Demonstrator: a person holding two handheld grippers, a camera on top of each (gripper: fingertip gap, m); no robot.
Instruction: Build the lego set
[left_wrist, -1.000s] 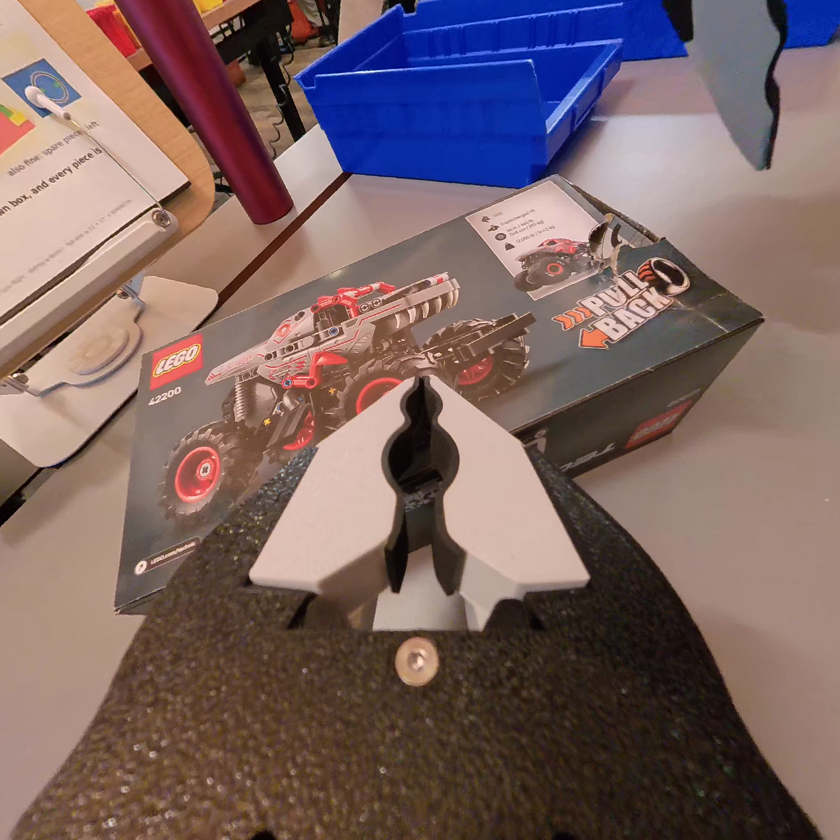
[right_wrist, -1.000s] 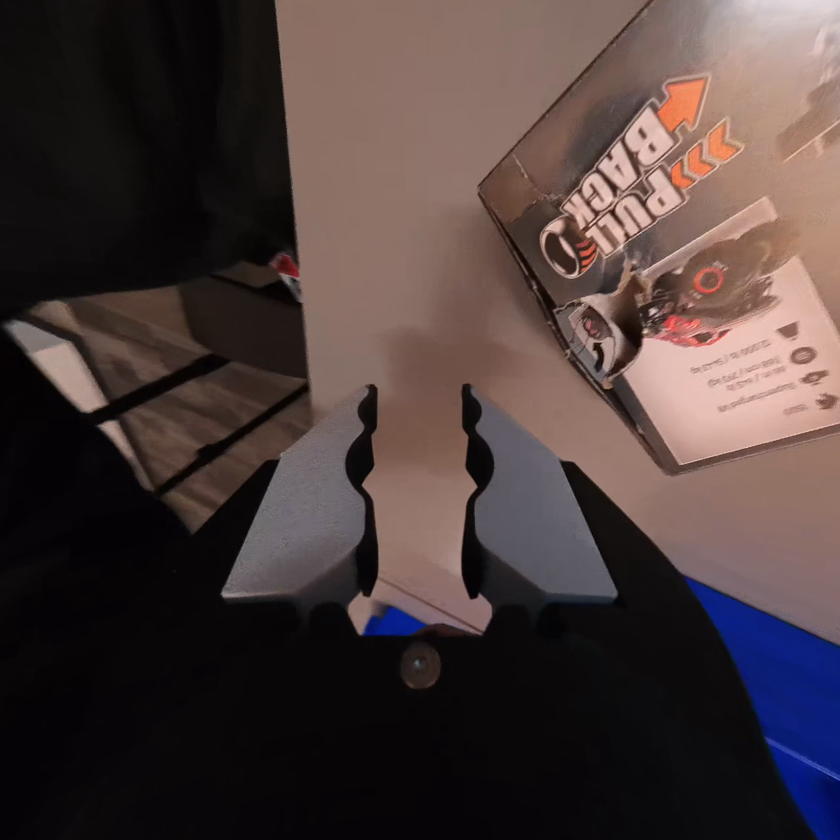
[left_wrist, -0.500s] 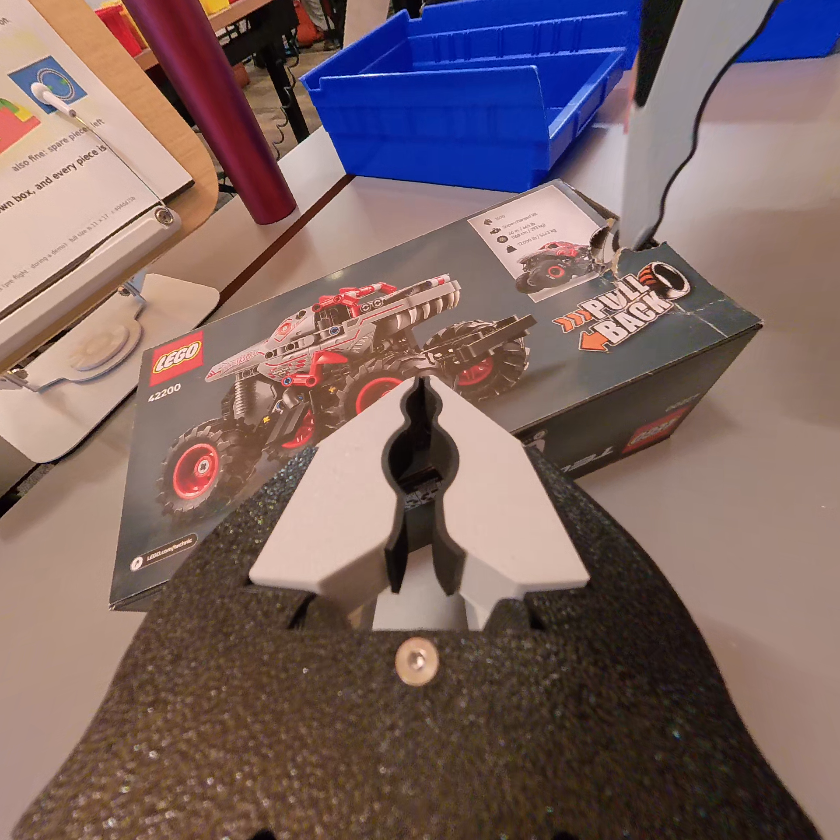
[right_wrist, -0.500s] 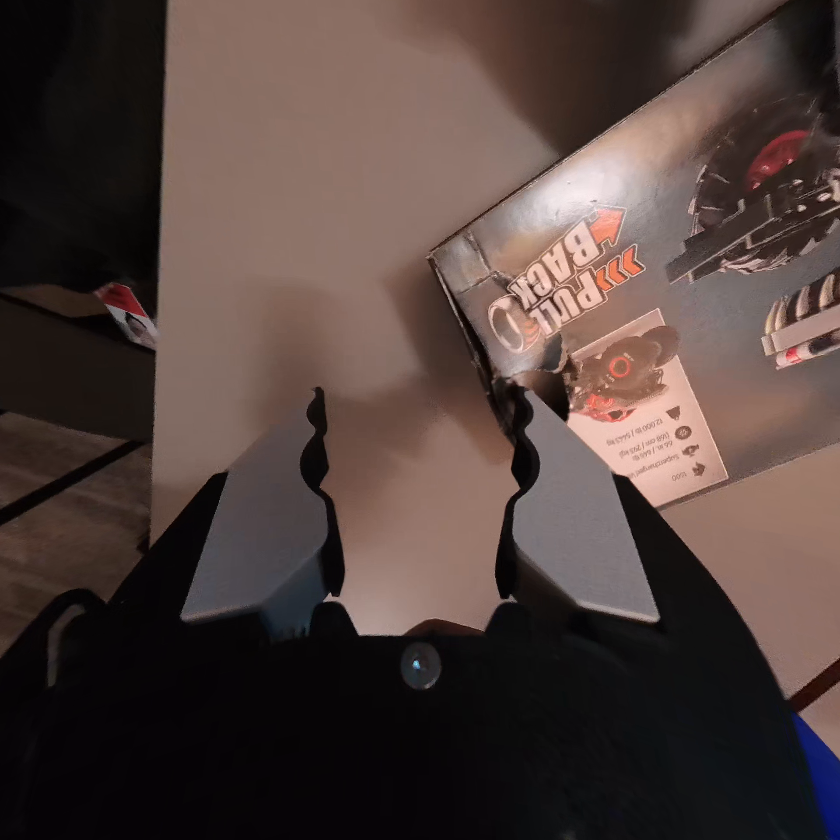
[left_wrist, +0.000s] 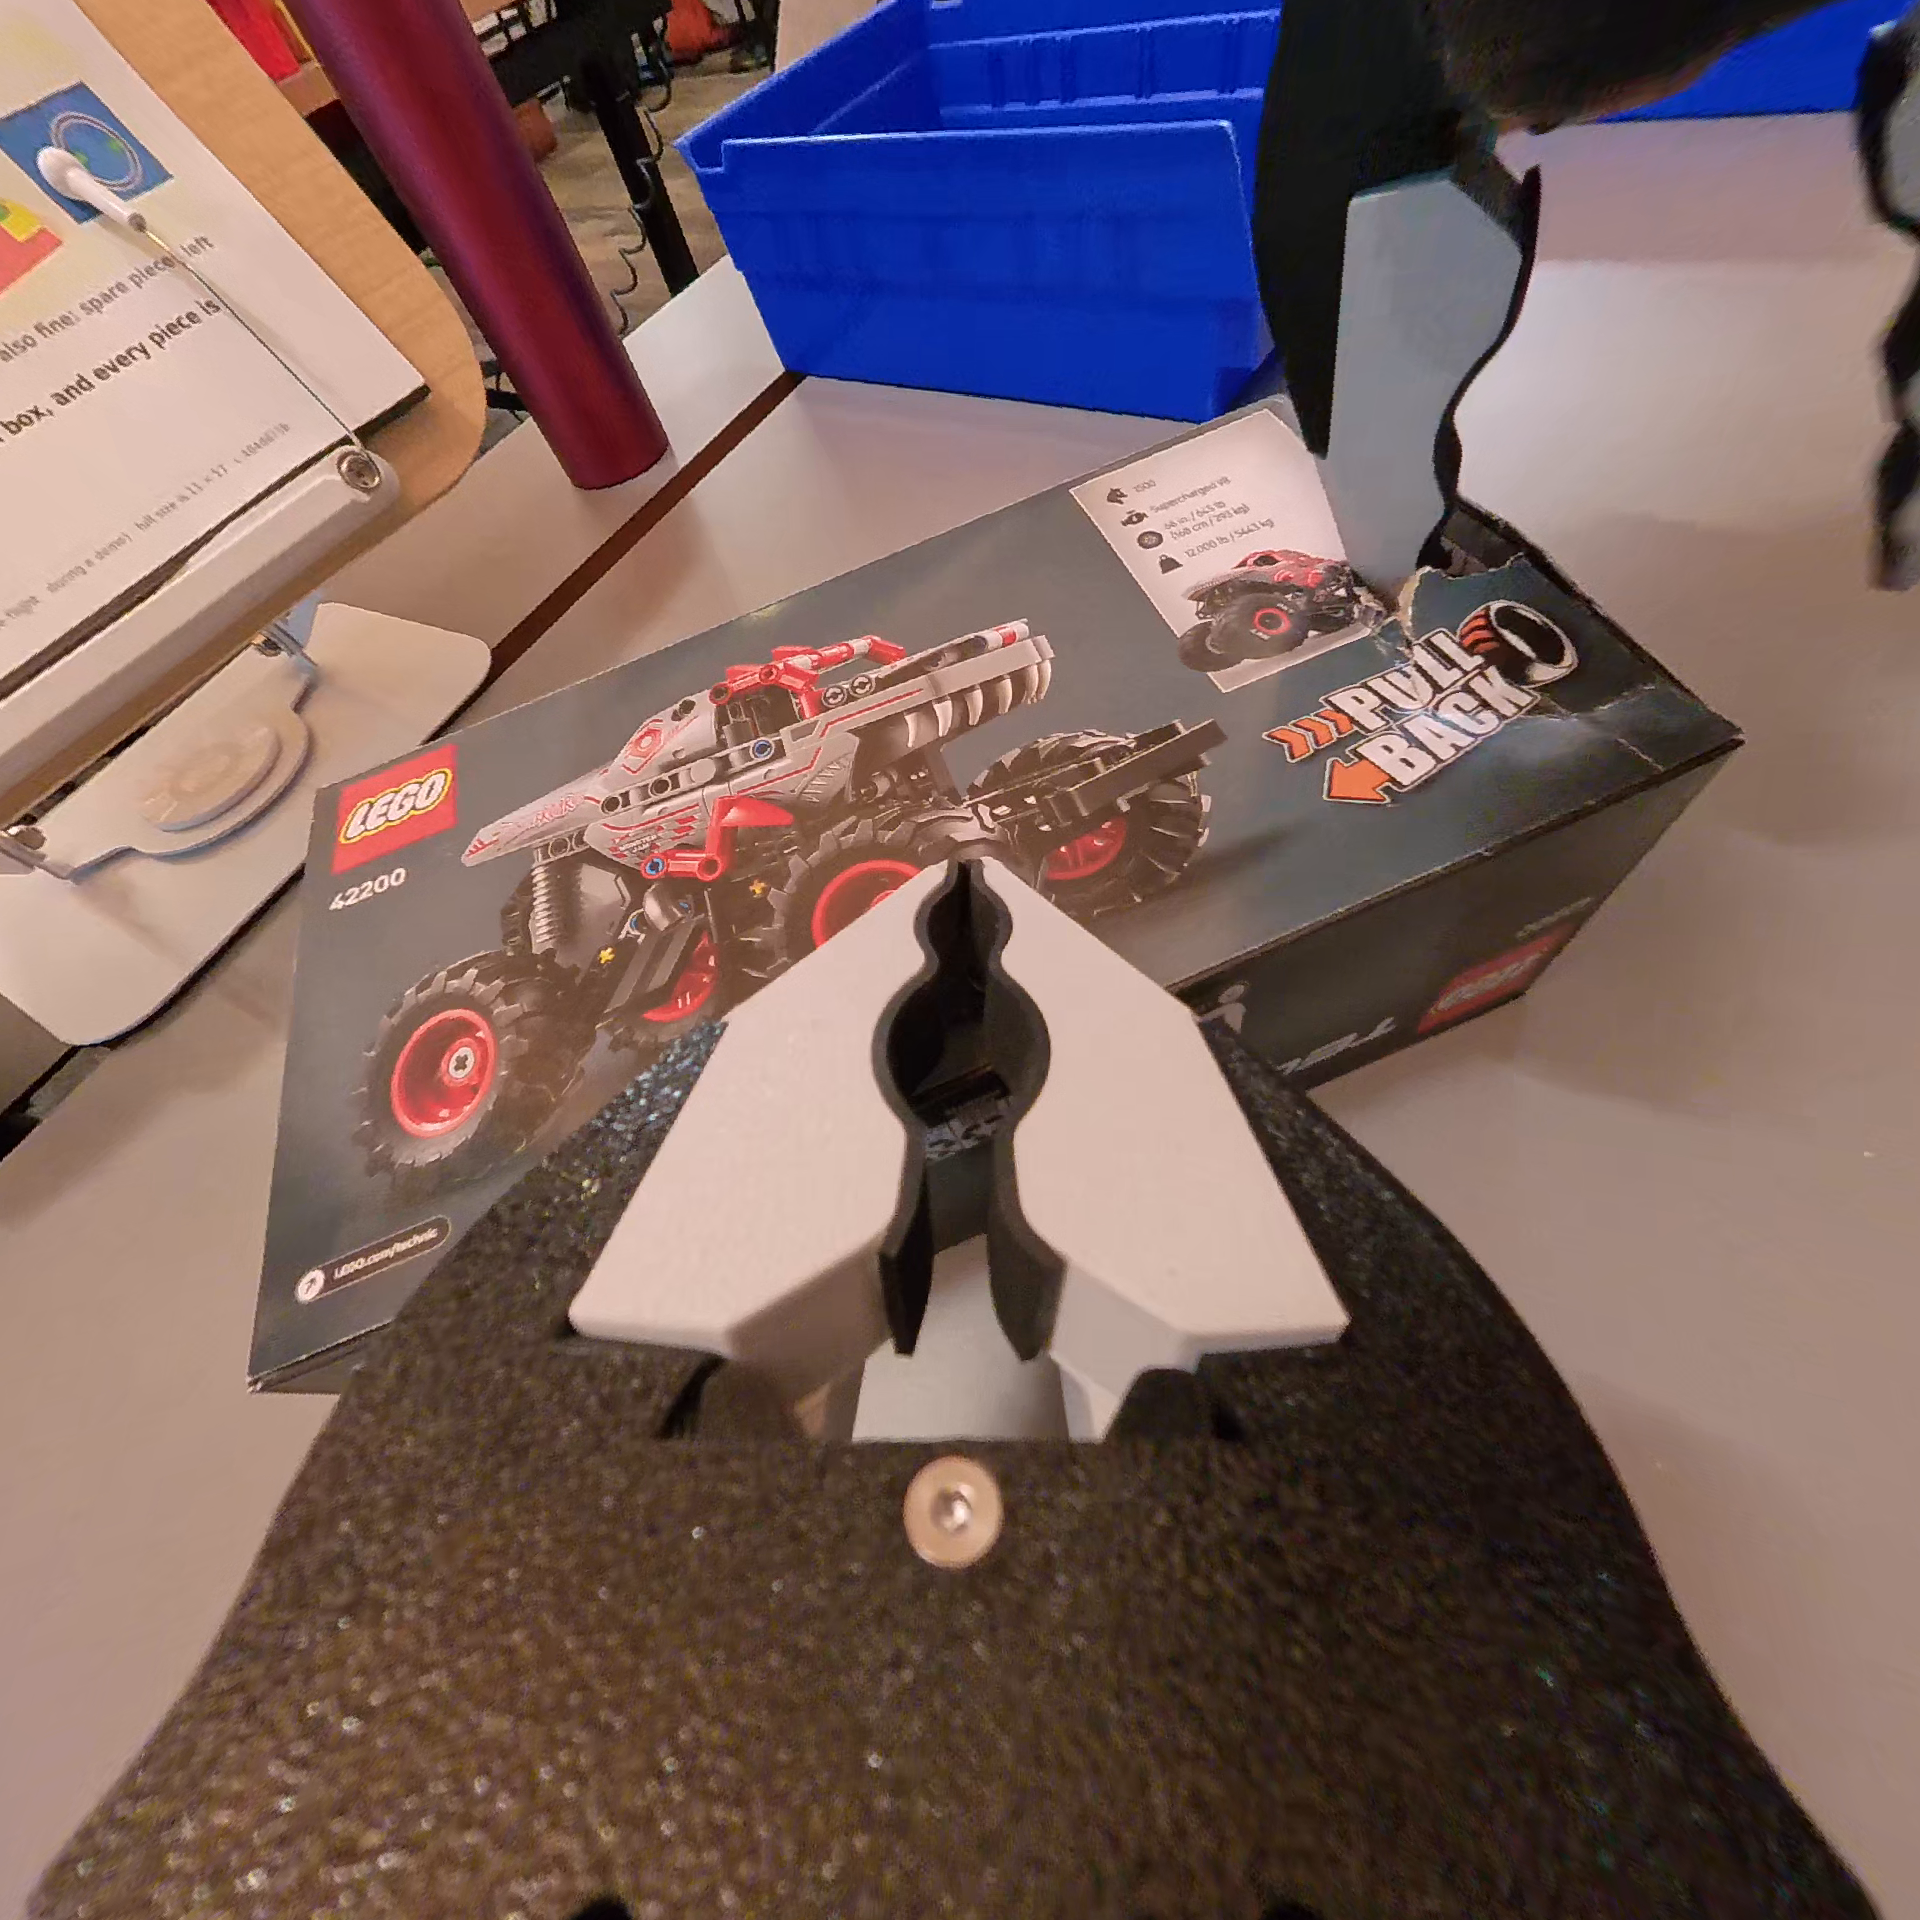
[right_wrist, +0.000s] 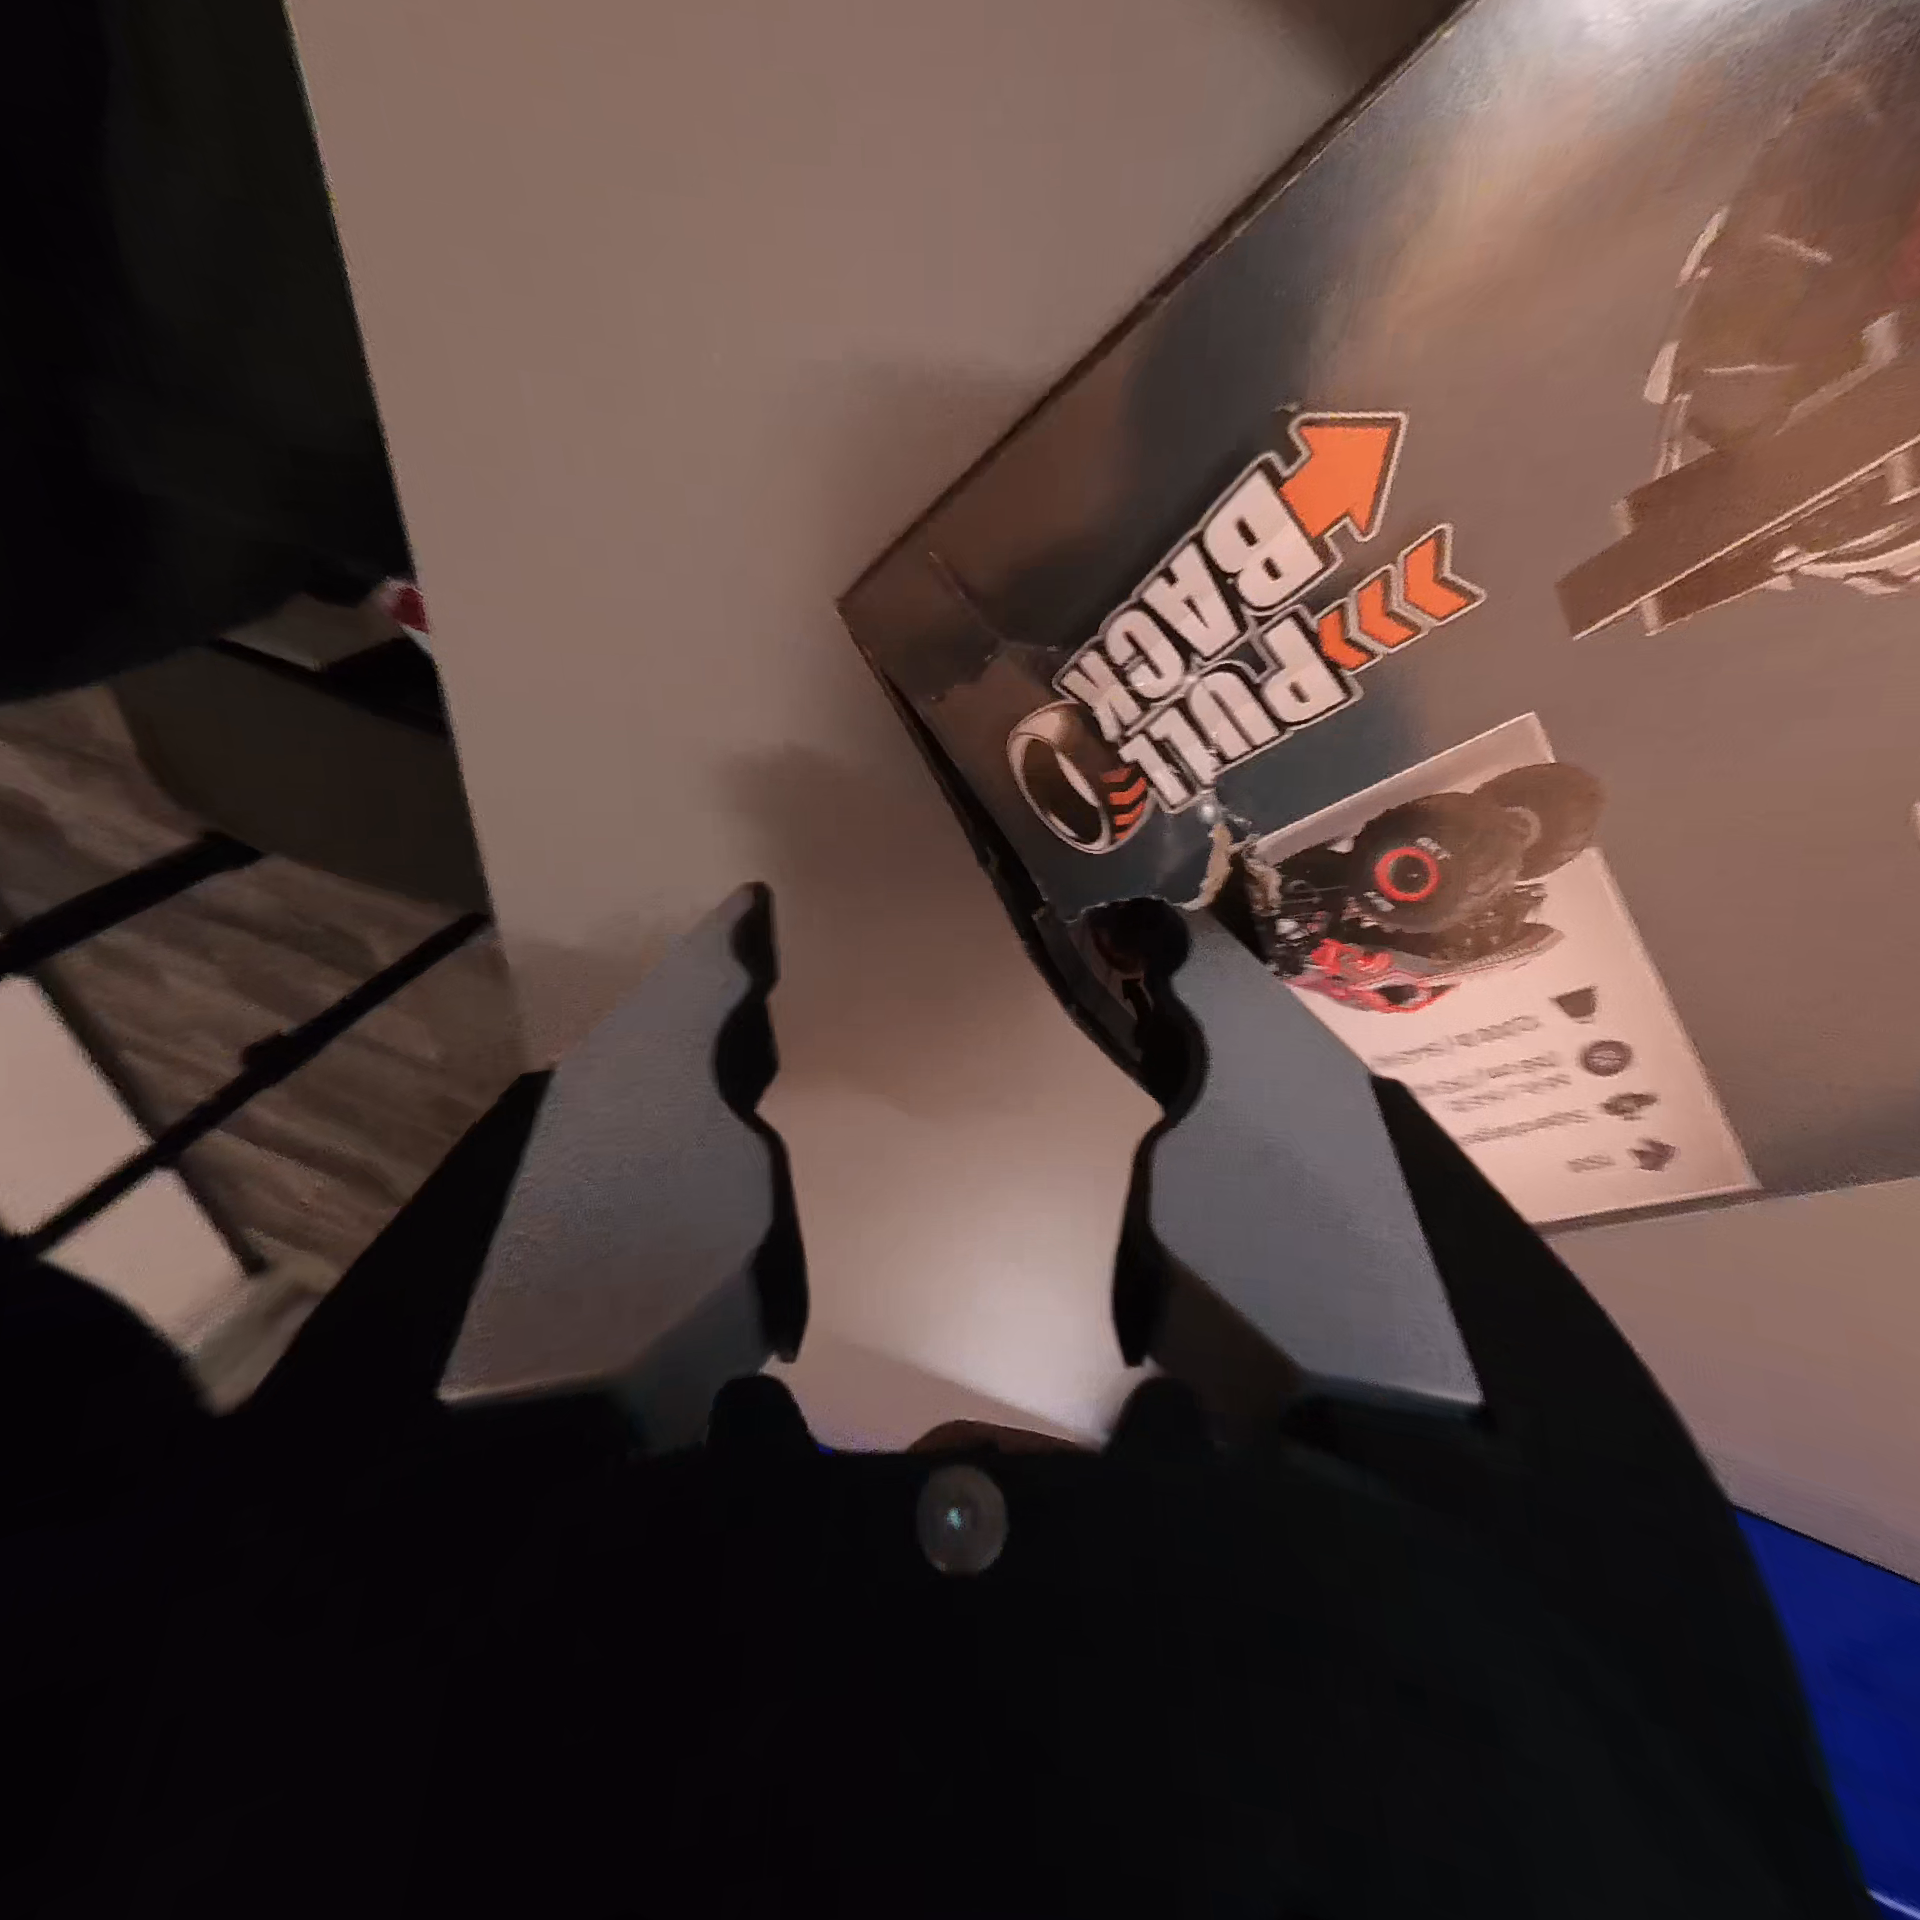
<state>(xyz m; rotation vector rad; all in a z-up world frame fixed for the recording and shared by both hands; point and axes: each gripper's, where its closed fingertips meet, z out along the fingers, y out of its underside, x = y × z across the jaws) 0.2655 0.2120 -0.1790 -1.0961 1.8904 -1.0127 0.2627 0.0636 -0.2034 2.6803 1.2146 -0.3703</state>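
The Lego box, dark with a monster truck picture, lies flat on the grey table. My left gripper is shut and empty, and hovers low over the box's near long edge. My right gripper is open and comes down from above at the box's far right end. In the right wrist view one fingertip sits in the torn thumb hole at the edge of the box, and the other hangs over bare table. In the left wrist view one of its fingers stands upright on that tear.
Blue plastic bins stand behind the box. A maroon post rises at the back left. A printed sheet on a wooden stand with a white base is at the left. The table edge and floor show beyond. One gripper's finger ends stand about 15 centimeters off the other's.
My right gripper has opened wider and dropped onto the box's far end, with one fingertip now in the torn hole. My left gripper has stayed shut and hardly moved.
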